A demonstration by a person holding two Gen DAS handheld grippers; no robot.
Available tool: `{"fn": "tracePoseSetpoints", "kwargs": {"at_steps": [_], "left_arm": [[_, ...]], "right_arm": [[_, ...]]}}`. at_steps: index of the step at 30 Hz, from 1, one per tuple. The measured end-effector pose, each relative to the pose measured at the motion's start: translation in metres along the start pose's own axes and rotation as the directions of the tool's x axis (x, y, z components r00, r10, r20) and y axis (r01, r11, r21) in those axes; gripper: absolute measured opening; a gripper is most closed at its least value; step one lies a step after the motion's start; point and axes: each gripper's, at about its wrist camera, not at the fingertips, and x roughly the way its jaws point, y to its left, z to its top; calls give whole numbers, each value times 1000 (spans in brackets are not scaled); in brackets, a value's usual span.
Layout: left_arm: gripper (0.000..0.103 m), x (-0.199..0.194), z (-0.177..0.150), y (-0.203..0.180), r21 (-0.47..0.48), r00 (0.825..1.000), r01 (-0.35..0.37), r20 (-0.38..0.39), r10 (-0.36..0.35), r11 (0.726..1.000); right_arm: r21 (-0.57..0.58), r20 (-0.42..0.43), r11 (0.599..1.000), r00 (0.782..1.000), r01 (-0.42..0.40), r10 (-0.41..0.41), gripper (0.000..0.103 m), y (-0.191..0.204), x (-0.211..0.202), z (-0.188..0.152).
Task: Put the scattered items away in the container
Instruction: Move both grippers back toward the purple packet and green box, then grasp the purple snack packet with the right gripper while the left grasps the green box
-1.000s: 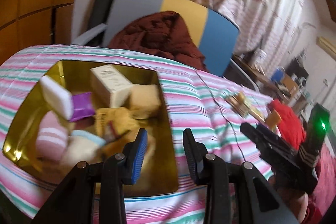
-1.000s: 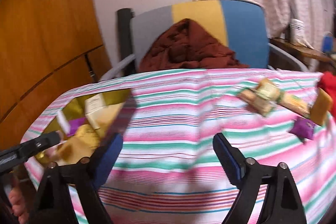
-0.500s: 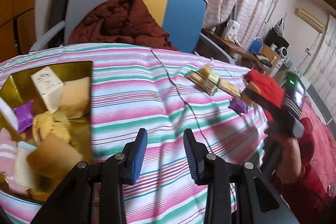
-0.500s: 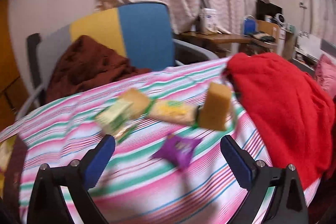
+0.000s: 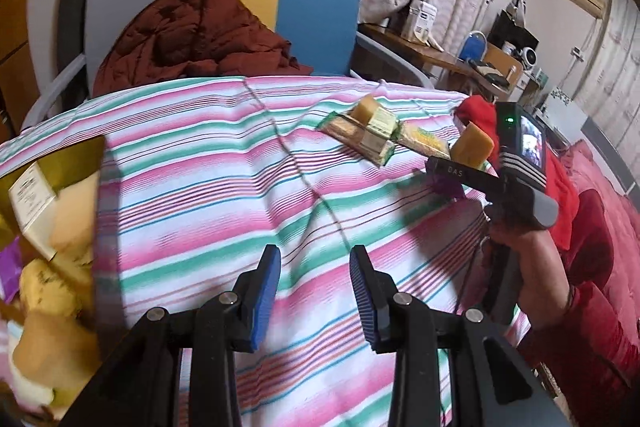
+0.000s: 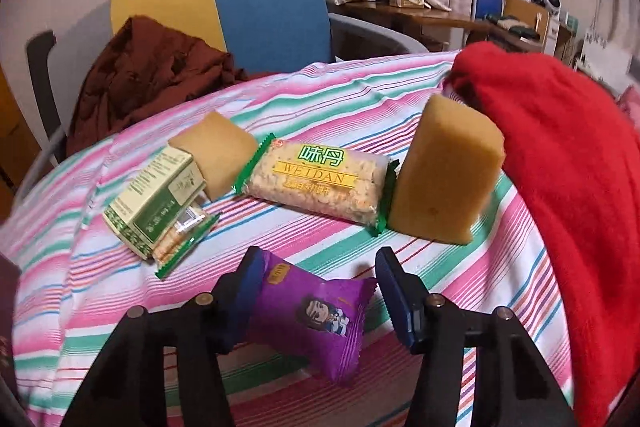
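Note:
A gold tin (image 5: 76, 157) with several snacks and sponges in it sits at the left edge of the striped table. My left gripper (image 5: 314, 277) is open and empty over the cloth, right of the tin. My right gripper (image 6: 320, 281) is open, its fingers on either side of a purple snack packet (image 6: 316, 311) lying on the cloth; the jaws do not press it. Beyond it lie a Weidan cracker packet (image 6: 316, 183), a tall yellow sponge (image 6: 444, 175), a green box (image 6: 158, 203) and a flat yellow sponge (image 6: 218, 155). The right gripper also shows in the left wrist view (image 5: 446, 173).
A red cloth (image 6: 560, 163) is heaped at the table's right edge beside the tall sponge. A chair (image 5: 224, 11) with a brown jacket (image 5: 200, 35) stands behind the table. A thin cable (image 5: 304, 179) runs across the striped tablecloth (image 5: 208, 187).
Both grippers swung right, away from the tin. The right gripper closed in on the scattered items and now straddles the purple packet.

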Motion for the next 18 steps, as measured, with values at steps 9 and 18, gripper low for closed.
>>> {"fn": "tracePoseSetpoints", "kwargs": {"at_steps": [9,18], "left_arm": [[35,60,40,-38,76,998,42,-54,-38,996],[40,120,95,-73,168,998,38,-60,-29,985]], "right_arm": [[-6,29,1000,999,-29,29,41,-8,-20,-16],[101,3,993,998,-63,63,55,-27,-11,-20]]}}
